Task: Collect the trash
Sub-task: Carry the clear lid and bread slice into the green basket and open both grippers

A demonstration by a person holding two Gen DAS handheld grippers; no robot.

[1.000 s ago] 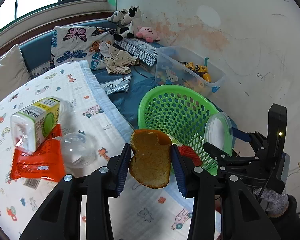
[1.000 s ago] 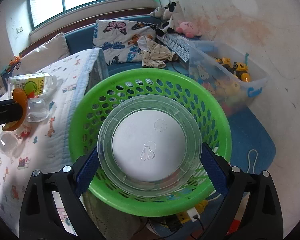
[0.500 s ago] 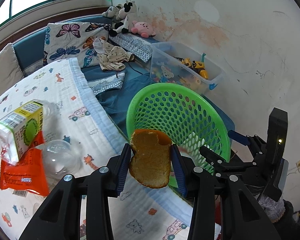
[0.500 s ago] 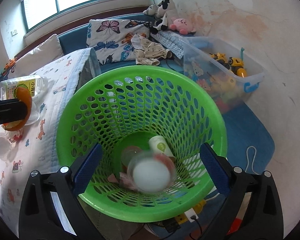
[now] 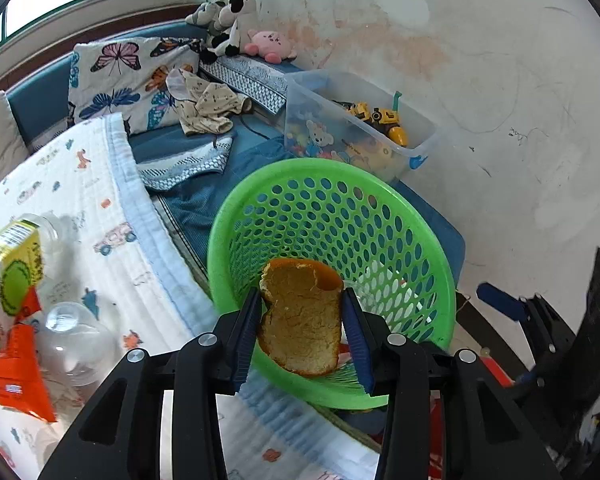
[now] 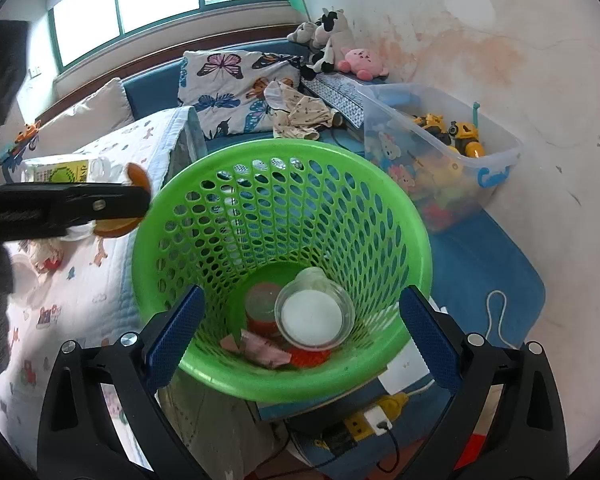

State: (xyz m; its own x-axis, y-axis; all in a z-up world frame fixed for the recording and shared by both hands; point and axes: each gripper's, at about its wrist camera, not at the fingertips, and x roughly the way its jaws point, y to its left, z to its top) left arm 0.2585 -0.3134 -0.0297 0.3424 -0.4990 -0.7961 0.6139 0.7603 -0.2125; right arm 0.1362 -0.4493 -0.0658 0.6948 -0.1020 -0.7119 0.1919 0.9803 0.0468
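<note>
Now, starting at the left, the quilted surface (image 5: 100, 208) with its cartoon print holds what is left to clear: a yellow-green carton (image 5: 8, 276), an orange wrapper (image 5: 12, 376) half under it, and a clear plastic dome (image 5: 76, 340) just beside both. Moving right, the left gripper (image 5: 302, 320) has its fingers pinching an orange peel (image 5: 300, 320) by the edges, and compared with a second ago it has carried the peel off the bedding and out over the near rim of the green basket (image 5: 420, 232); I'd say the peel is about ready to be let go, though it hangs close to the rim rather than over the middle. Further right, the right gripper (image 6: 300, 332) has fingers spread wide with nothing between them: the clear lid (image 6: 314, 316) it held a second ago has dropped and now lies at the bottom of the basket. That puts one more piece of trash away and frees that hand for the next pick. Inside the basket with the lid are a red cup-like item (image 6: 260, 308) partly under it, a pink scrap of wrapper (image 6: 260, 350) and something pale behind the lid that I cannot make out. Beyond, against the wall, a clear storage tub (image 6: 496, 168) holds toys, yellow trucks among them, which looks like no trash at all.
</note>
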